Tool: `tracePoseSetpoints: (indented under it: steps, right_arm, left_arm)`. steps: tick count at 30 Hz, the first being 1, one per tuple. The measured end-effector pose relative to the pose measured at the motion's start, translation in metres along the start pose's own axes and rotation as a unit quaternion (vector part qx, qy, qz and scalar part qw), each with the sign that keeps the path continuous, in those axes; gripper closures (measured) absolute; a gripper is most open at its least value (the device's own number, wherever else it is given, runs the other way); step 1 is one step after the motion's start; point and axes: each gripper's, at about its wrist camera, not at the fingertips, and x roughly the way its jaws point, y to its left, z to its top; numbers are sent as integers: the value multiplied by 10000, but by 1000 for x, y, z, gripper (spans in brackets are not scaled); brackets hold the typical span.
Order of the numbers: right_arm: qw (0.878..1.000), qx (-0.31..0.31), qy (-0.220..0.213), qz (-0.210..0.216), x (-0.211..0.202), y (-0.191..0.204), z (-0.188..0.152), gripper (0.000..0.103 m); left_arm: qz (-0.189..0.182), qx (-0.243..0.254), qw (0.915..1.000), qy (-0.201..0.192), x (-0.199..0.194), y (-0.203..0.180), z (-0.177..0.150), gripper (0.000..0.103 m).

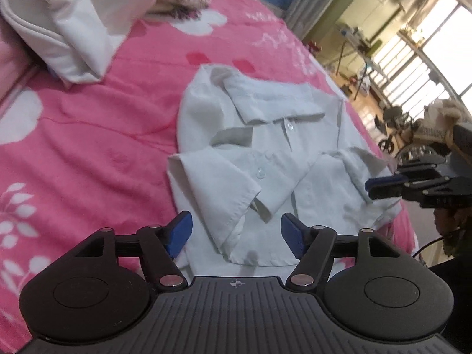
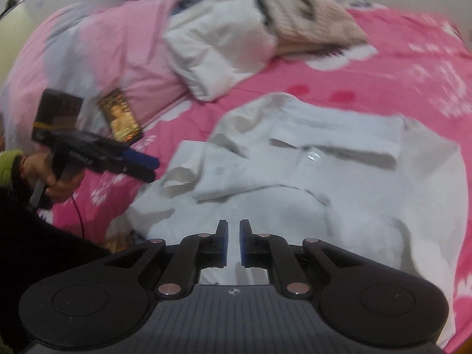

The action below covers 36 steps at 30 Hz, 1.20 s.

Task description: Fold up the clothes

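Centrally, a white shirt [image 1: 265, 153] lies on the pink bedspread [image 1: 103, 135]; left gripper [image 1: 236, 233] released, right gripper [image 2: 233, 243] clenched empty; windows [image 1: 427, 44] upper right.

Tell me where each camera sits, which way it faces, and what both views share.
Left wrist: on the left gripper, looking down over open fingers at the white shirt; the right gripper shows at right.
Right wrist: on the right gripper, fingers shut, over the shirt; the left gripper and hand at left.
Shared: shirt, pink bedspread.
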Motion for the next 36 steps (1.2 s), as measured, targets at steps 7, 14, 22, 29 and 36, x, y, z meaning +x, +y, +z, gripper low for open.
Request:
tracePoseSetpoints:
  steps: [7,14,22,29,36]
  right_arm:
    - [9973,-549,-156,-471,16,0,19,94]
    - [9611,-2714,-64,-510,68,59,28,68]
    - [8809,-4706,193,-467,124,101,-3,69]
    - [8834,-4643,-53,-636,127,94,4,98]
    - [9545,-2887,-514,-541,109,45,55,99]
  left_arm:
    - [-50,-157,9994,288,25,6,14,36]
    - [-124,-523,9982,275,26,15,22,36]
    - [-57,-1190,9928,-113,19,33,33,36]
    - [-113,-1376,9895,-424,16,41,47,36]
    - [-95,-1167,9913,-607,19,42,59,36]
